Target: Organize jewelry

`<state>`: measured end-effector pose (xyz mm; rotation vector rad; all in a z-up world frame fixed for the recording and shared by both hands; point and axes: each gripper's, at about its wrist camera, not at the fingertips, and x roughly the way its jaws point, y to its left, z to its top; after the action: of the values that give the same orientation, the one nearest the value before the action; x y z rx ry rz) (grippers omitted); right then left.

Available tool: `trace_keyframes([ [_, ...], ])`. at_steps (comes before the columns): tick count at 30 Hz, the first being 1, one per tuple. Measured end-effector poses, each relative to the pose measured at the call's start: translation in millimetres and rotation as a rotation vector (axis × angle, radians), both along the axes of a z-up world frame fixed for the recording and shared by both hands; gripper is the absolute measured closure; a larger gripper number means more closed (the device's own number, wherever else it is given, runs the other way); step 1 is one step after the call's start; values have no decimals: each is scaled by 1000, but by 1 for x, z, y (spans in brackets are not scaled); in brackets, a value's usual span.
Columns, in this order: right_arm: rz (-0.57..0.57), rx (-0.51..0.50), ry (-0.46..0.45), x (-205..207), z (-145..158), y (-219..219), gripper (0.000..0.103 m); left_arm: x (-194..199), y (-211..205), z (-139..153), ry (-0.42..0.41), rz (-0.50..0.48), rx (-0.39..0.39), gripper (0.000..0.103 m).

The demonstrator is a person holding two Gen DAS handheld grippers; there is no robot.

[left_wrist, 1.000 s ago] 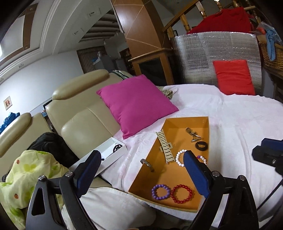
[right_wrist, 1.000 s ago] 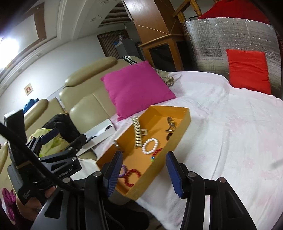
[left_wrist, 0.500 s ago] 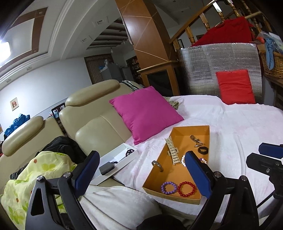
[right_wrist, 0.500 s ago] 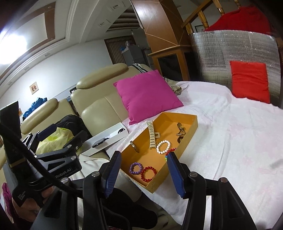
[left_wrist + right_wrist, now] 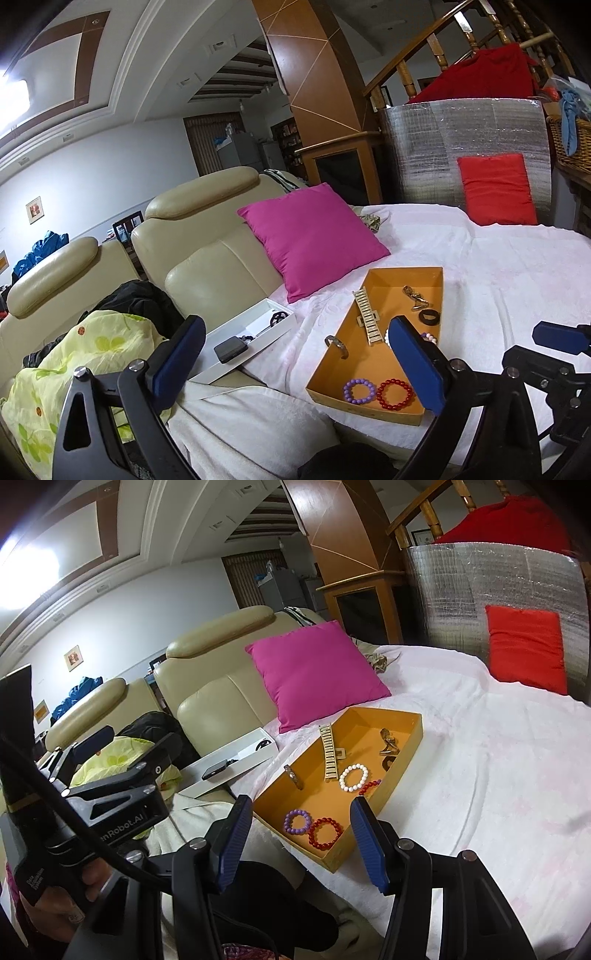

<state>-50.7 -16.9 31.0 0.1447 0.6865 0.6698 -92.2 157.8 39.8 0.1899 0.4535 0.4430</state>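
Both tools hang empty with fingers apart: left tool (image 5: 295,365), right tool (image 5: 301,840). The orange tray (image 5: 415,734) of jewelry sits on the bed at twelve o'clock. Approach low, choosing one bracelet (image 5: 325,832) near the front edge.

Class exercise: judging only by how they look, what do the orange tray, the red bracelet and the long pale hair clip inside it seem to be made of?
Orange tray: probably card or thin board, with a matte face and thin, straight, sharply folded walls.
Red bracelet: glossy round beads, glass or plastic; the shine does not settle which.
Hair clip: cream and evenly ribbed with a dull sheen, likely moulded plastic.
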Motion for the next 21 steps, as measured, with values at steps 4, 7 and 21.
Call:
trace_keyframes([
  [4,-4,6,6,1,0,1,41,-2,4,-3,4,5,-6,4],
  [7,-6,7,8,-1,1,3,40,-3,6,-5,8,9,-9,4],
  [21,-5,-7,0,-4,3,10,38,-2,12,-8,16,6,-26,4],
])
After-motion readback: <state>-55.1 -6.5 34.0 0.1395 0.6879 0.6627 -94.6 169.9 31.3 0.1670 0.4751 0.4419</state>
